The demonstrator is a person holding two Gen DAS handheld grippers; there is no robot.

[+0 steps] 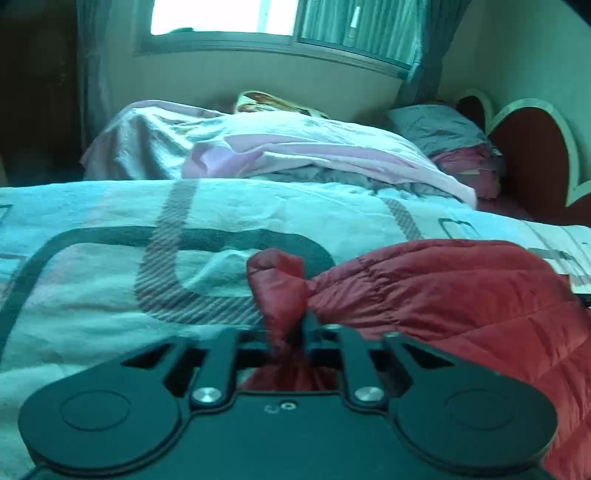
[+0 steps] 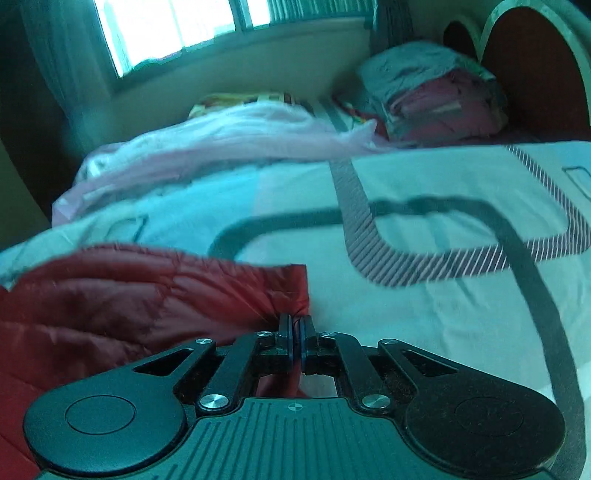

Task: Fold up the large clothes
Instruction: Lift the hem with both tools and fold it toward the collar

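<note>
One quilted red jacket point(image 1: 443, 295), corners bunched.

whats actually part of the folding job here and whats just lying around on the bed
Part of the job:
- red quilted jacket, spread on the bedspread
- left gripper, closed on a bunched corner of it
- right gripper, shut on its edge

Just lying about:
- pink sheet heaped further back
- grey and pink pillows by the heart-shaped headboard
- window
</note>
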